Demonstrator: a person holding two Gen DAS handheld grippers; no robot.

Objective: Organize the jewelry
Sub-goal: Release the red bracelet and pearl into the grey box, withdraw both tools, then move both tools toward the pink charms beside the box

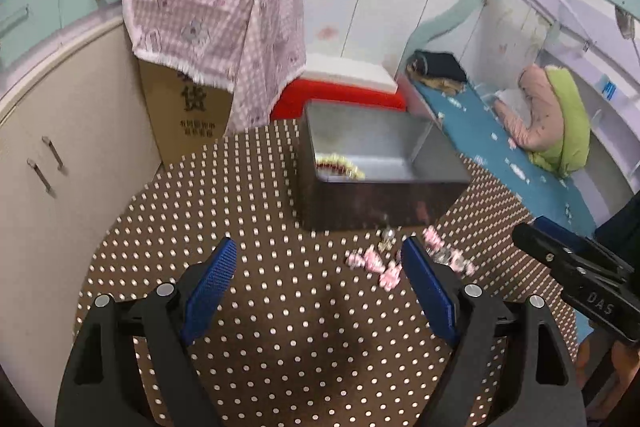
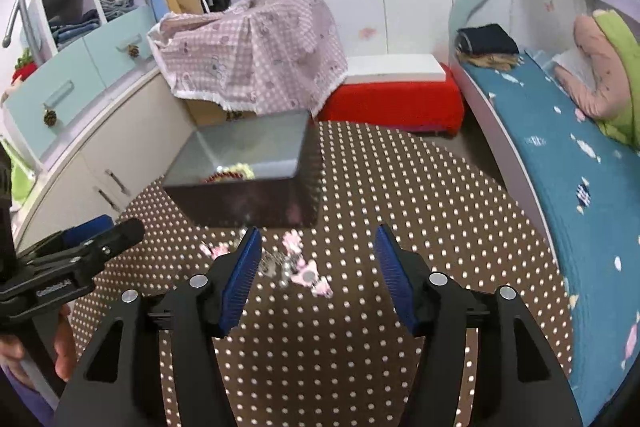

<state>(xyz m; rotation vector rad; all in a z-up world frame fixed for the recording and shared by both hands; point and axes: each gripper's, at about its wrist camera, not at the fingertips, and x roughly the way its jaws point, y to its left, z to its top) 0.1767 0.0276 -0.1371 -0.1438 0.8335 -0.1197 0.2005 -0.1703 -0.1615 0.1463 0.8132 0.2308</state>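
Observation:
An open dark metal tin [image 1: 360,201] stands on the brown polka-dot table [image 1: 260,267]; it also shows in the right wrist view [image 2: 256,203]. A red and yellow beaded piece [image 1: 340,165] lies inside it, also seen from the right [image 2: 230,174]. A heap of pink and silver jewelry [image 1: 380,265] lies on the cloth in front of the tin, also seen from the right [image 2: 300,269]. My left gripper [image 1: 318,255] is open and empty, with its right finger beside the heap. My right gripper [image 2: 318,243] is open and empty above the heap.
A cardboard box draped in pink checked cloth [image 1: 212,27] and a red box with a white lid [image 1: 344,83] stand behind the table. A cream cabinet [image 1: 60,147] is at the left. A bed with a blue cover [image 2: 568,187] runs along the right.

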